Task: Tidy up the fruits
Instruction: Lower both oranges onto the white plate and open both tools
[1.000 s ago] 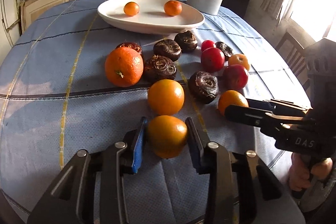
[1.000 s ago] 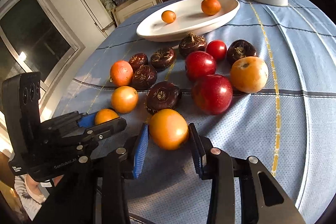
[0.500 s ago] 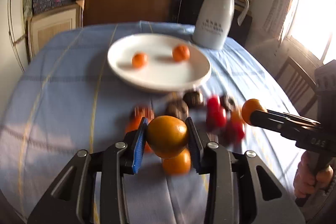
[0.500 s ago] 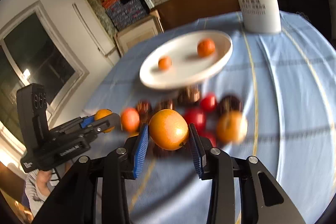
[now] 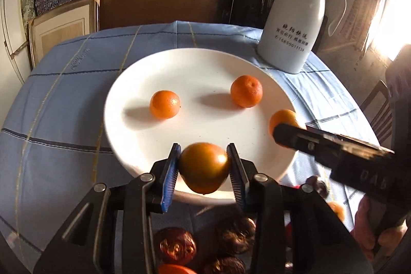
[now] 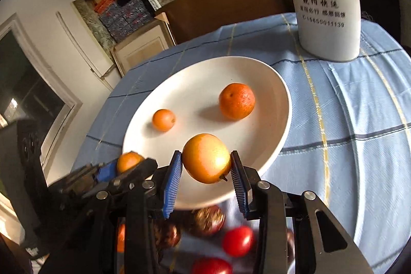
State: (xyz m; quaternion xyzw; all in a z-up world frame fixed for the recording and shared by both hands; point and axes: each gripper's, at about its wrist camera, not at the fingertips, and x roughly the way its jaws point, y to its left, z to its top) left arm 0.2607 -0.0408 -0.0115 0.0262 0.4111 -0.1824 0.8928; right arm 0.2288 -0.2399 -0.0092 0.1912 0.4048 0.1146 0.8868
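Observation:
In the left wrist view my left gripper (image 5: 203, 147) holds a shaded orange (image 5: 204, 167) over the near rim of the white plate (image 5: 200, 68). Its jaws are opening, and both blue pads still touch the fruit. My right gripper (image 6: 205, 153) carries a second orange (image 6: 206, 158) over the plate's (image 6: 195, 84) near edge. Its jaws are opening too, with the pads still against the orange. Two small oranges (image 5: 164, 104) (image 5: 246, 91) lie on the plate. Each gripper shows in the other's view, the right one (image 5: 278, 130) at the plate's right rim.
A tall white jug (image 5: 290, 32) stands behind the plate at the right. Dark brown fruits (image 5: 176, 245) and red ones (image 6: 237, 240) lie on the blue checked cloth (image 5: 64, 94) under the grippers. A chair (image 5: 380, 107) stands beyond the table's right edge.
Both grippers have lifted their oranges off the cloth and carried them forward, from the near side of the fruit pile to over the plate's near rim.

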